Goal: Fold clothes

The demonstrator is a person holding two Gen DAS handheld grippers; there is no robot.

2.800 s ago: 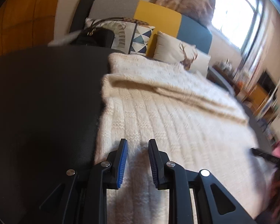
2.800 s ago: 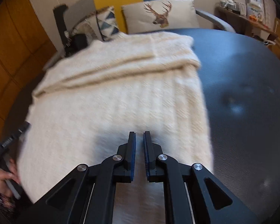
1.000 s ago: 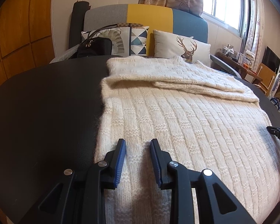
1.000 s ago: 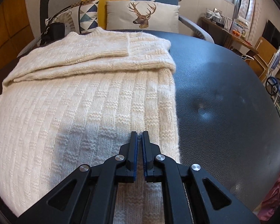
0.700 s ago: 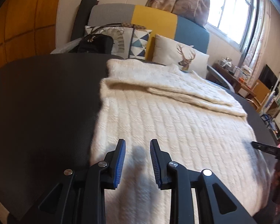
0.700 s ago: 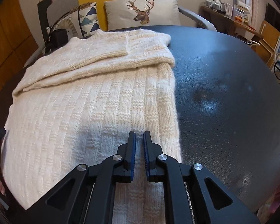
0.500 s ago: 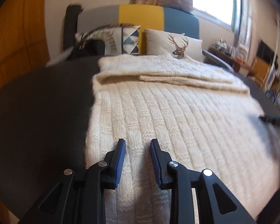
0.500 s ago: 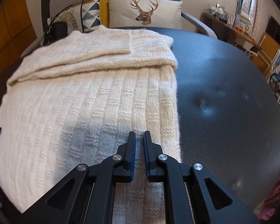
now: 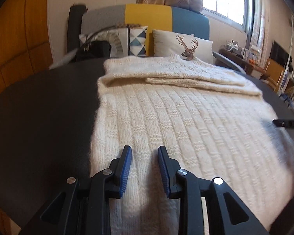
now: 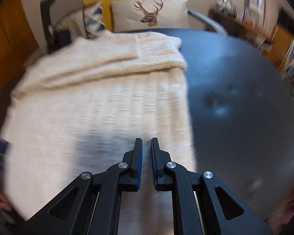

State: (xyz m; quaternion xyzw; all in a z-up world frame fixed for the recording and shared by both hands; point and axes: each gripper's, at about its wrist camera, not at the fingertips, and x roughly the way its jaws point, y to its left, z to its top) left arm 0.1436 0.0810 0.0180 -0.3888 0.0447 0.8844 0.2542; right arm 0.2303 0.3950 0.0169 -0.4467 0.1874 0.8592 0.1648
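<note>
left gripper [image 9: 144, 152]: nearest in the left wrist view, black arms with blue ribbed pads, jaws parted with a clear gap, nothing pinched between them; poised over the near left part of the sweater.

right gripper [image 10: 146, 145]: nearest in the right wrist view, jaws drawn close with only a narrow slit between the pads, nothing gripped; poised over the sweater close to its right edge. this view is blurred.

sweater [image 9: 186, 121]: cream knit with ribbed block pattern, spread flat on the table, lying mid-table and running away from the grippers; its far end is folded over itself into a thick layered band.

table [image 9: 41, 117]: dark, matte, rounded top; bare on the left of the sweater in the left wrist view, bare on the right in the right wrist view.

black bag [image 9: 94, 50]: beyond the table's far edge, on the sofa's left side.

deer cushion [image 9: 183, 46]: pale, stag's head print, beside a triangle-pattern cushion [image 9: 138, 41].

sofa [image 9: 147, 15]: backrest in grey, yellow and blue panels.

window [image 9: 225, 0]: farthest, bright, with curtains.
</note>
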